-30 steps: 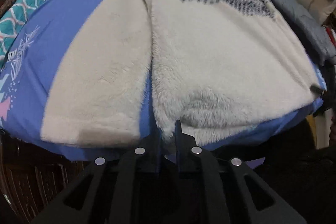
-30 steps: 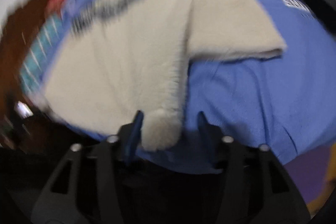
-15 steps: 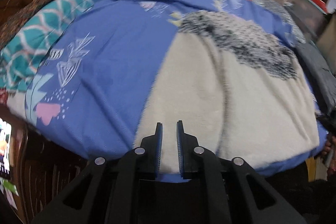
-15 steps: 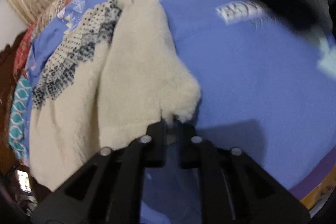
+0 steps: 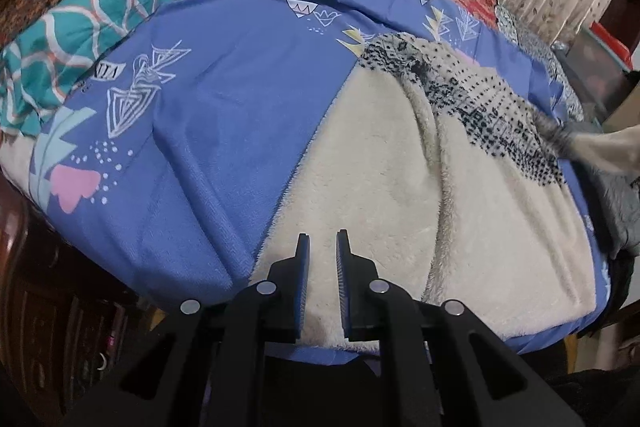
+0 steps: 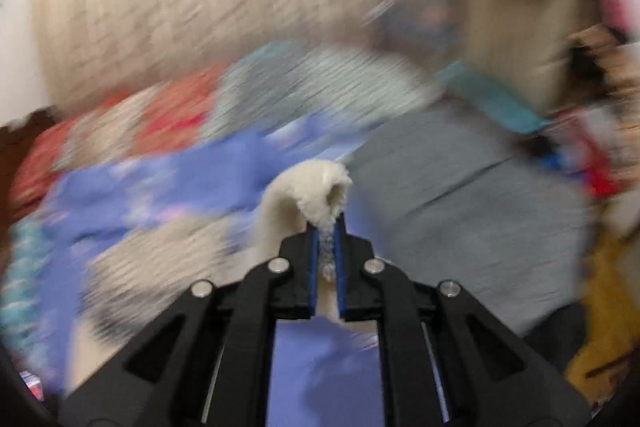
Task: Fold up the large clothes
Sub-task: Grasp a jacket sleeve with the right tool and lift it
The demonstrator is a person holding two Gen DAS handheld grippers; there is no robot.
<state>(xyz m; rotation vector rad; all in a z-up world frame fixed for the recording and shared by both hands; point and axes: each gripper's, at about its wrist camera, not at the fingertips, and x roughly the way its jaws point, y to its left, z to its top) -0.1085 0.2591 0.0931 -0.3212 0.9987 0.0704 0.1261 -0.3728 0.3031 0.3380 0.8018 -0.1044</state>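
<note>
My right gripper point(image 6: 327, 227) is clamped on a lifted fold of the fleece point(image 5: 372, 163), which lies spread on the blue sheet point(image 5: 224, 99). My left gripper point(image 5: 322, 239) hovers over its near edge, jaws slightly apart, gripping nothing.

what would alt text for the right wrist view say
The right tool is shut on a cream fleece sleeve, lifting it above a blue bedsheet. A grey garment lies to the right; everything behind is motion-blurred.
</note>
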